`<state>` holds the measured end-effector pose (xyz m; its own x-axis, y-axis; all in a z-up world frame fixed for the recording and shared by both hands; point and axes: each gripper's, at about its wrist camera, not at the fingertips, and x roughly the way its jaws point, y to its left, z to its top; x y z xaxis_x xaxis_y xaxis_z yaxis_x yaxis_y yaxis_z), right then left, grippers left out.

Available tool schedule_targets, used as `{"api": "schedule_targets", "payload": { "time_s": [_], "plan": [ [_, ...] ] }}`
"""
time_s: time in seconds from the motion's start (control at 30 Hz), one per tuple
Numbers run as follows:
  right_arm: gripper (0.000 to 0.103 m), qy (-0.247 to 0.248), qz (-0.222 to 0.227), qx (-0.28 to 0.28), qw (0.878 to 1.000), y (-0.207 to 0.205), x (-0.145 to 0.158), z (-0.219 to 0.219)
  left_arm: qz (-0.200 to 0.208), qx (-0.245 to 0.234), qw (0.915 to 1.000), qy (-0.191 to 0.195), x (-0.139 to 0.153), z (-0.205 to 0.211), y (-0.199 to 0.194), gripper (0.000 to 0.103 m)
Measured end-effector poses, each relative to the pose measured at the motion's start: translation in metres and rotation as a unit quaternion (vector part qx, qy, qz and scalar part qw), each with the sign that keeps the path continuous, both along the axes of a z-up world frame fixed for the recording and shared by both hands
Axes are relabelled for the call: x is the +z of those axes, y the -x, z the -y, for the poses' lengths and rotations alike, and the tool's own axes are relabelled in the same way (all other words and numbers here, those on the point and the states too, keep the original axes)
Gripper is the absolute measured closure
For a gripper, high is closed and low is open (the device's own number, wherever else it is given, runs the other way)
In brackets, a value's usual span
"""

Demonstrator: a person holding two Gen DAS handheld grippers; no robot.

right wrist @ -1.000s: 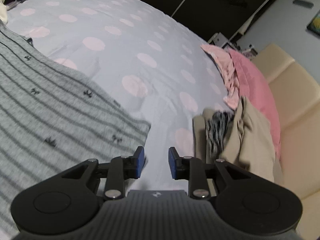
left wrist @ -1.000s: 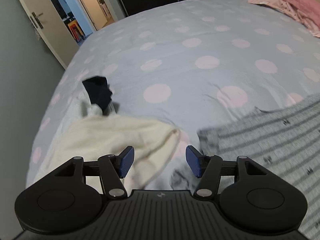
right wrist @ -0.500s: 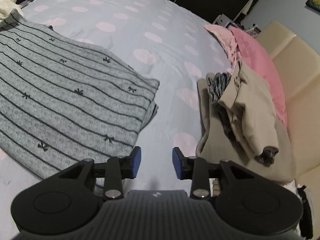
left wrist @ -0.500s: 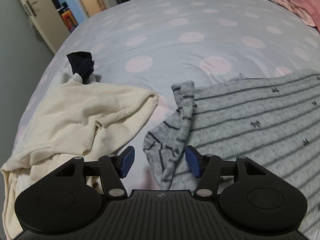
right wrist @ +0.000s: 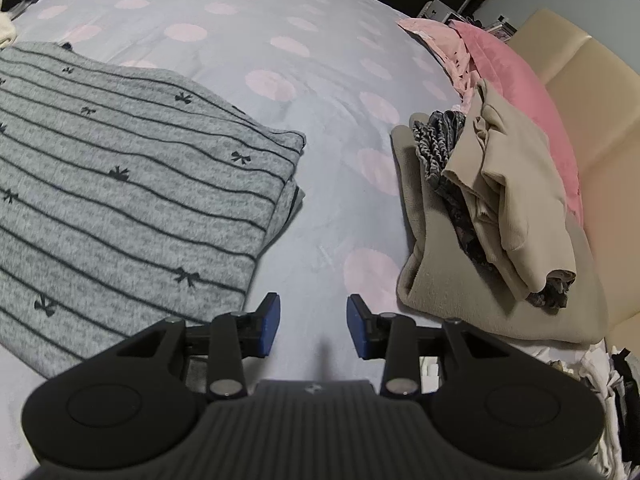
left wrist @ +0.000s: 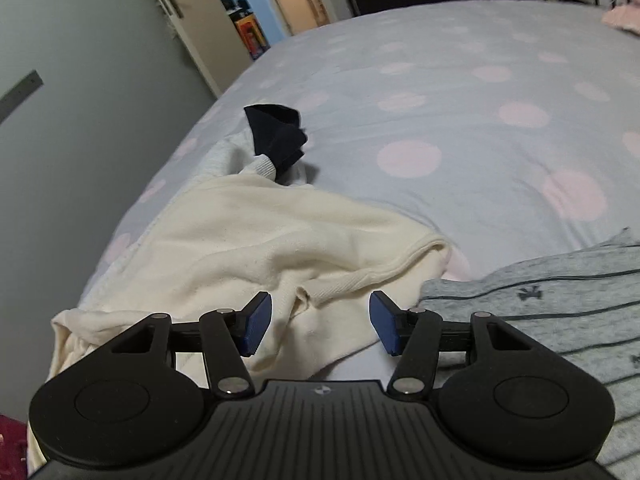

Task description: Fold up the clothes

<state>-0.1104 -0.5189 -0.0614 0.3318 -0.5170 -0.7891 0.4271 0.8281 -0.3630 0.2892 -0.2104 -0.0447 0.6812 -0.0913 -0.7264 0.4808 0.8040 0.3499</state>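
Right wrist view: the striped grey top (right wrist: 132, 184) lies flat on the bed (right wrist: 320, 92), ahead and left of the right gripper (right wrist: 313, 326), fingers apart, empty. The left gripper (left wrist: 320, 330), also apart, hangs over a cream garment (left wrist: 260, 240) at the top's other end.

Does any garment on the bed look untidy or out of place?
Yes. The cream garment lies crumpled by the bed's edge, with a dark sock bunched behind it. The grey striped top lies flat.
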Motion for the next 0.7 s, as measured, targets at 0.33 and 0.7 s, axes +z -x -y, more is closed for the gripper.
{"api": "schedule_targets", "payload": {
  "time_s": [0.33,0.7],
  "plan": [
    [0.062,-0.057,0.022,-0.012,0.998,0.011,0.010,-0.003,-0.051,-0.130,0.9902,0.003,0.020,-0.049,0.077,0.050],
    [0.036,-0.026,0.100,0.044,0.994,0.049,0.050,-0.047,-0.049,-0.200,0.9784,-0.011,0.032,-0.092,0.159,0.049]
  ]
}}
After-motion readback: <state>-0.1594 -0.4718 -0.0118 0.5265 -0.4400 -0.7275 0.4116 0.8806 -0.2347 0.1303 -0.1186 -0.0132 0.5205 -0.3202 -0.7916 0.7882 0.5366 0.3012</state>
